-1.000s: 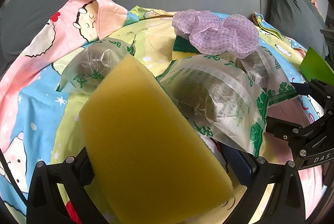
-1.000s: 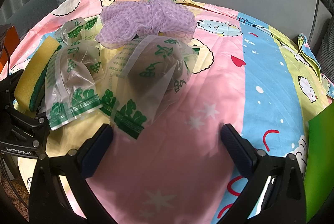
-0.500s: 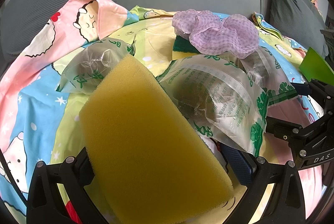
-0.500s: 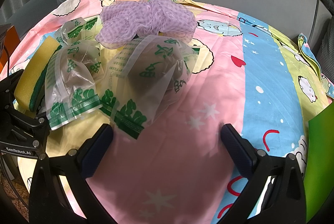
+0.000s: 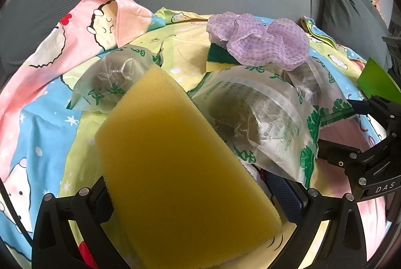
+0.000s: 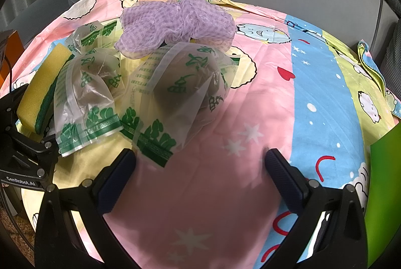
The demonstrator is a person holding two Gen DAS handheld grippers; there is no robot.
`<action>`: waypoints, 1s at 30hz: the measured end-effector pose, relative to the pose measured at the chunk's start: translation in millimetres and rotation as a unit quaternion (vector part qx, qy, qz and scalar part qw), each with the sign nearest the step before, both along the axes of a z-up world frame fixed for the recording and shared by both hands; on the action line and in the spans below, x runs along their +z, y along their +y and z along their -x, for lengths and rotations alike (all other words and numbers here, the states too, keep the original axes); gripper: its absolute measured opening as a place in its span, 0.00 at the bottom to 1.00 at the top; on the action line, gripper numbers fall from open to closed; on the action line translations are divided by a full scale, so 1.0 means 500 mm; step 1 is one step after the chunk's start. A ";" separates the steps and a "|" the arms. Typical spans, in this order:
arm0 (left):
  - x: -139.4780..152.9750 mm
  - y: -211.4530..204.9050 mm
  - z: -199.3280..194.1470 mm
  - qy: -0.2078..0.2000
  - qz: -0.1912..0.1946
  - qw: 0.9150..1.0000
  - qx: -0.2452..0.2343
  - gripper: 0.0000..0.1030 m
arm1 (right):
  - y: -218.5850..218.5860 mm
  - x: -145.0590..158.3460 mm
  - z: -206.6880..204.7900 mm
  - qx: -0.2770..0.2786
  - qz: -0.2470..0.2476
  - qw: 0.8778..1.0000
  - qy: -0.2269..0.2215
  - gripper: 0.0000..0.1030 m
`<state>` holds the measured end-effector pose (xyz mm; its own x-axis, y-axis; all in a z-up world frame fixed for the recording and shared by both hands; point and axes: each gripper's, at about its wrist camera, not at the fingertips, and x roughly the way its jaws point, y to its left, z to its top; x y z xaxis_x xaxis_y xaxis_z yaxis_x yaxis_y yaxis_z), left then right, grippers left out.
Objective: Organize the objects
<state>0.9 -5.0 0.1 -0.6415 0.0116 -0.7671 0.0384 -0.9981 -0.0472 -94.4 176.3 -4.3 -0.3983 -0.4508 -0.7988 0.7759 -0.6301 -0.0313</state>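
Currently, left hand-held gripper [image 5: 198, 196]: clamped on a yellow rectangular foam sponge [image 5: 175, 156], which stands tilted between its fingers.
Right hand-held gripper [image 6: 200, 168]: fingers spread apart, empty, over the pink part of the cartoon-print cloth [image 6: 313, 93].
Clear green-printed plastic bags [image 6: 185, 93]: near the cloth's middle, just ahead of the right hand-held gripper.
Purple mesh cloth [image 6: 175, 25]: behind the bags, touching them.
Second yellow-and-green sponge [image 5: 218, 60]: partly under the purple mesh.

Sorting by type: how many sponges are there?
2: one yellow sponge held in the left gripper, a second sponge under the purple mesh cloth. More may hide under the bags.
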 end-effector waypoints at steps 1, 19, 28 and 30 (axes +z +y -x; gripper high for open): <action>0.000 -0.001 0.000 0.000 -0.001 1.000 0.000 1.00 | 0.000 0.000 0.000 0.000 0.000 1.000 0.000 1.00; -0.001 -0.004 -0.001 0.003 -0.005 1.000 -0.001 1.00 | 0.000 0.000 0.000 0.000 0.000 1.000 0.000 1.00; -0.002 -0.008 -0.001 0.002 -0.006 1.000 0.000 1.00 | 0.000 0.000 0.000 0.000 0.000 1.000 0.000 1.00; -0.002 -0.006 -0.002 0.002 -0.005 1.000 0.000 1.00 | 0.000 0.000 0.000 0.000 0.000 1.000 0.000 1.00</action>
